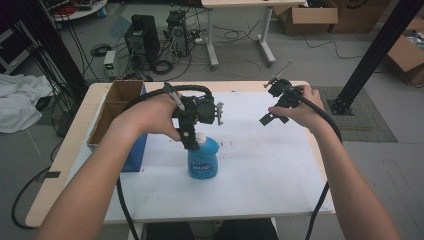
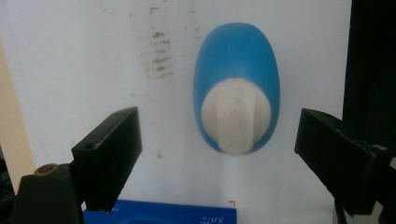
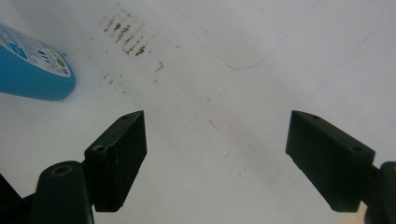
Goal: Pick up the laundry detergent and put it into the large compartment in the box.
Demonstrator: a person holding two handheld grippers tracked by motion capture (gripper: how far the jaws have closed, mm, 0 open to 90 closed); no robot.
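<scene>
A blue bottle (image 1: pixel 203 161) with a white cap (image 1: pixel 200 136) stands upright on the white sheet (image 1: pixel 260 165), left of the middle. My left gripper (image 1: pixel 192 131) hangs directly over it, pointing down. In the left gripper view the white cap (image 2: pixel 236 114) and blue bottle shoulder (image 2: pixel 238 60) sit between the open jaws of the left gripper (image 2: pixel 222 140), which touch neither. My right gripper (image 1: pixel 272 118) is held above the sheet's far right part. In its own view the right gripper (image 3: pixel 217 144) stands open over bare sheet, with the bottle (image 3: pixel 32 70) at the upper left.
An open cardboard box (image 1: pixel 117 105) with a blue side (image 1: pixel 135 152) stands at the table's left, close to the bottle. Brown smudges (image 3: pixel 123 35) mark the sheet. Computer cases (image 1: pixel 142 37), cables and another table stand on the floor beyond the far edge.
</scene>
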